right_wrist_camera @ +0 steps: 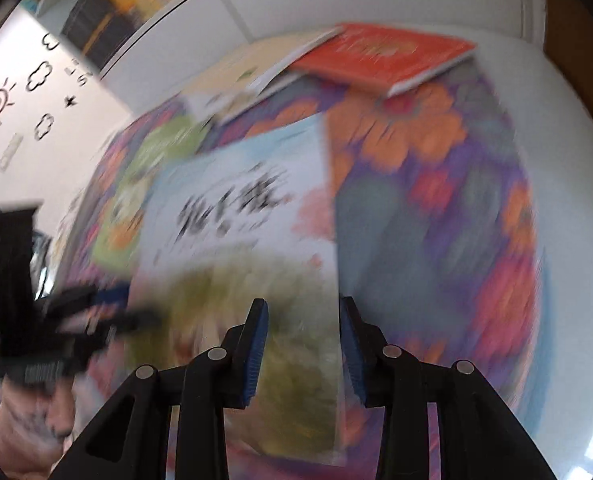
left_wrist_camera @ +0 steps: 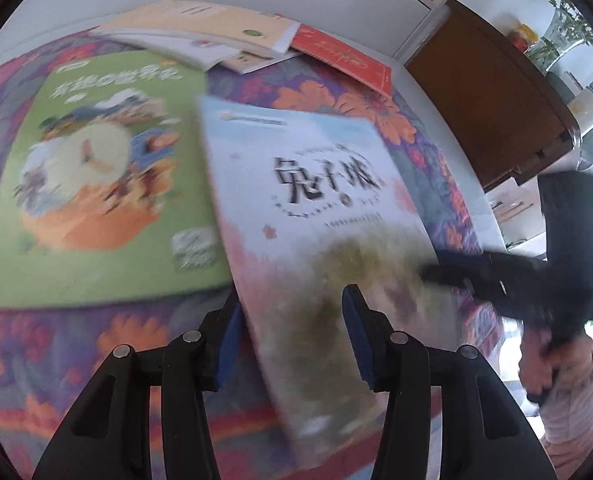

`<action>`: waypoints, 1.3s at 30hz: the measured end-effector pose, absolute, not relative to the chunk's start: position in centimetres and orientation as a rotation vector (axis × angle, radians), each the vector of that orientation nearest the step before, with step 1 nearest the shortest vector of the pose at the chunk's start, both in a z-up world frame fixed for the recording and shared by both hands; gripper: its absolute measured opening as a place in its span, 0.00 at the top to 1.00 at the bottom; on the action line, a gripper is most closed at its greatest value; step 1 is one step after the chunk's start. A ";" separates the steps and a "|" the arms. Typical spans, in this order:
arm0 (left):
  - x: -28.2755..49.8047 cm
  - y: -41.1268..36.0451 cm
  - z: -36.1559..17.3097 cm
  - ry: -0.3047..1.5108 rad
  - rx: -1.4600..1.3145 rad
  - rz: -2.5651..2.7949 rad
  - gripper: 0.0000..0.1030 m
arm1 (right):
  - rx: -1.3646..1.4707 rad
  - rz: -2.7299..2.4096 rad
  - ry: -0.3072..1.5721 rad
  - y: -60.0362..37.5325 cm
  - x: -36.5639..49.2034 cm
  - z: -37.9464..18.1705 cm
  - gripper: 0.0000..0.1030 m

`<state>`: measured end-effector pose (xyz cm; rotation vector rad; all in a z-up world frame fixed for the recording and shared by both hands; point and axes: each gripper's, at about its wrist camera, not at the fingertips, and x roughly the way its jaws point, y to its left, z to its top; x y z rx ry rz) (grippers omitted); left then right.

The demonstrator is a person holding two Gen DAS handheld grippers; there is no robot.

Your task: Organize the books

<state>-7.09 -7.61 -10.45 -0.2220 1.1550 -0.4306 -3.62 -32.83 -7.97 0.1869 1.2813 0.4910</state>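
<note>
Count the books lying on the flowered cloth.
At least 5: green book left, pale blue book centre, red book far right, cream book and another under it; more may be hidden.

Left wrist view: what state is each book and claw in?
pale blue book: closed, cover up, askew.
green book: closed, flat, cover up.
red book: closed, flat.
cream books: loose overlapping pile.
left claw: jaws apart over the pale blue book, grip unclear.
right claw: open.

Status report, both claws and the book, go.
Left claw astride the white book, grip unclear. Right claw open over its near edge. Green book lies alongside; nothing blocking.
</note>
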 end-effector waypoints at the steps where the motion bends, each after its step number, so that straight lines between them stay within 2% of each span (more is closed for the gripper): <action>1: -7.6 -7.0 -10.4 1.157 -0.216 -0.429 0.56 | 0.213 0.521 1.302 -32.3 -4.9 -8.1 0.64; 5: -8.6 -4.3 -10.9 1.200 -0.244 -0.487 0.54 | 0.363 0.658 1.346 -32.0 -9.0 -8.9 0.64; 10: -8.1 -4.8 -11.2 1.243 -0.177 -0.529 0.54 | 0.606 0.746 1.395 -34.7 -7.4 -11.4 0.67; 13: -8.2 -4.9 -11.2 1.245 -0.143 -0.550 0.54 | 0.657 0.775 1.421 -34.9 -6.5 -12.2 0.71; 19: -8.0 -4.7 -11.2 1.236 -0.128 -0.590 0.54 | 0.537 0.780 1.411 -33.8 -5.9 -11.2 0.71; 30: -10.1 -4.1 -11.2 1.082 -0.144 -0.564 0.55 | 0.474 0.767 1.392 -32.4 -5.6 -10.7 0.71; 39: -10.5 -2.5 -11.6 1.007 -0.291 -0.550 0.55 | 0.142 0.685 1.218 -29.0 -8.2 -8.8 0.69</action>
